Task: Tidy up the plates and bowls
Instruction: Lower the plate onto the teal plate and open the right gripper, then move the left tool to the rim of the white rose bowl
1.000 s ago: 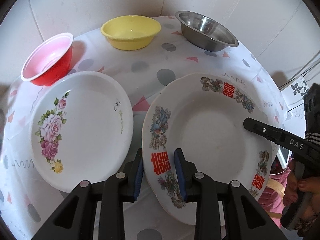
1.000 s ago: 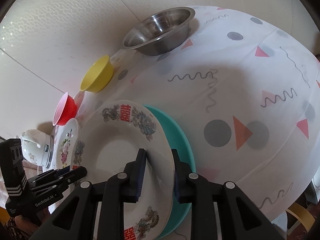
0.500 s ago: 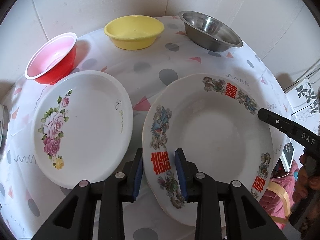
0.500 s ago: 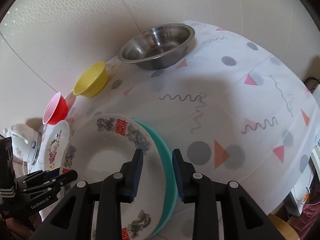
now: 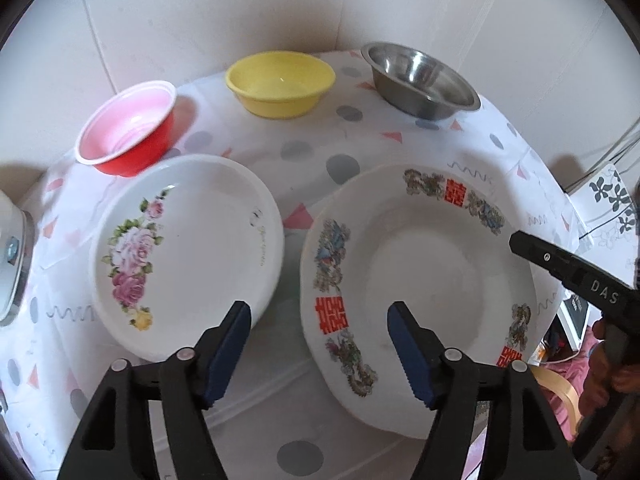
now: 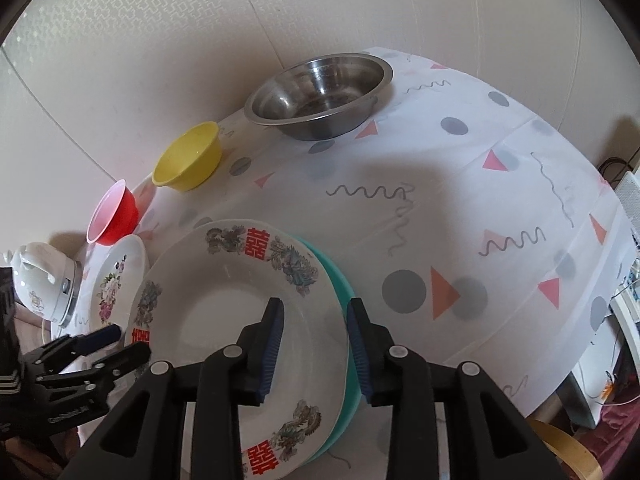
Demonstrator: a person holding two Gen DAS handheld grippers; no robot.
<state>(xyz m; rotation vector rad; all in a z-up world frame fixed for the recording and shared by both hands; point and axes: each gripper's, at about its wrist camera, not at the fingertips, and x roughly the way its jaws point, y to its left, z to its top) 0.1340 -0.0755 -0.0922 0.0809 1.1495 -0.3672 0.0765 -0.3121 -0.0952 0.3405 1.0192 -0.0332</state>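
- Release underway: left hand-held gripper (image 5: 320,350) jaws opening, pads clear of the dragon plate (image 5: 420,280); right hand-held gripper (image 6: 314,338) opening too, straddling its rim.
- Plate rests on the teal plate (image 6: 344,312) near the bench's (image 6: 460,184) front edge.
- Best lift both straight off, without nudging the stack.

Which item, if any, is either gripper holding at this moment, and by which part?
Nothing is held. The left gripper is opening, its pads clear of the rim of the dragon-pattern plate; the right gripper is opening too, straddling the plate's opposite rim without pressing on it.
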